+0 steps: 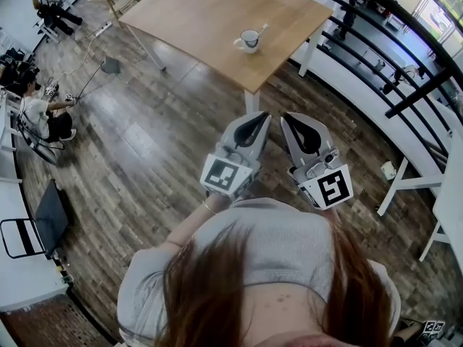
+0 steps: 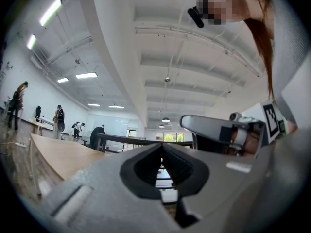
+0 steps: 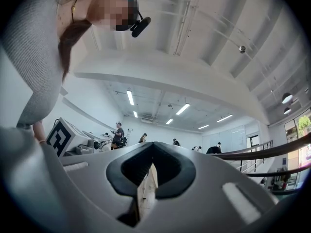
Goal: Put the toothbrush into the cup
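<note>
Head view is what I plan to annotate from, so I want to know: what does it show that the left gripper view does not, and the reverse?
Only the head view shows the cup on the table, with what looks like the toothbrush standing in it. Only the left gripper view shows the ceiling and its strip lights. Both show the wooden table, the left gripper and the right gripper, each with jaws together and nothing between them.

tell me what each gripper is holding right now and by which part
Nothing is held: left gripper and right gripper are both shut and empty. The toothbrush stands in the cup on the table.
</note>
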